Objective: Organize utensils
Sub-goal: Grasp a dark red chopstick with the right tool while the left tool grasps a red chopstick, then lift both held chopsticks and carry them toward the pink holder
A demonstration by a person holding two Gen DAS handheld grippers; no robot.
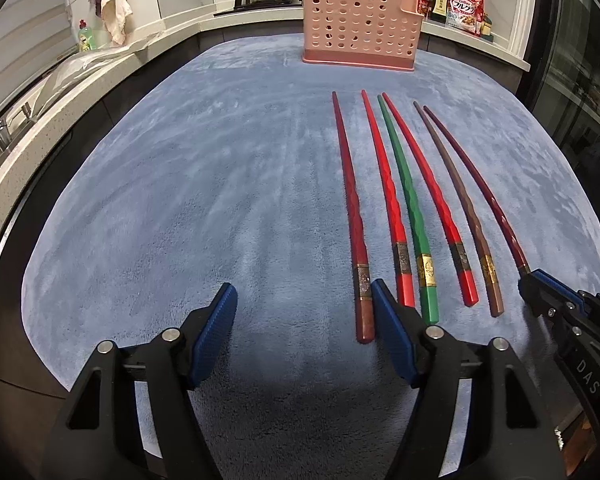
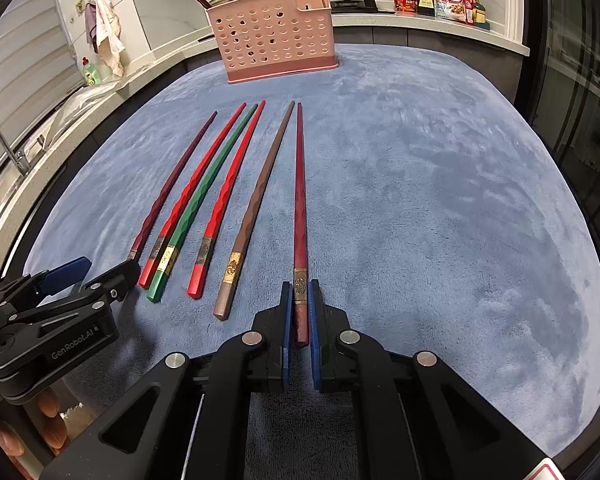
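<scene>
Right gripper [image 2: 299, 312] clenched on dark red chopstick's [image 2: 300, 216] butt end, long axis pointing straight ahead toward pink holder [image 2: 274, 36]; left gripper [image 1: 304, 320] spread wide, holding nothing.

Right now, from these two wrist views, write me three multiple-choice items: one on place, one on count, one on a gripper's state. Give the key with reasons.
1. Where does the pink basket stand?
A. at the far edge of the blue mat
B. on the stove
C. between the grippers

2. How many chopsticks lie on the mat, counting the one being gripped?
A. four
B. six
C. eight

3. What is the right gripper doing?
A. hanging wide open
B. closed on the dark red chopstick
C. holding the green chopstick

Key:
1 A: the basket sits on the mat beyond the chopstick tips.
2 B: six sticks show side by side in both views.
3 B: its blue pads flank the chopstick's butt end, while the left gripper stands open.
</scene>
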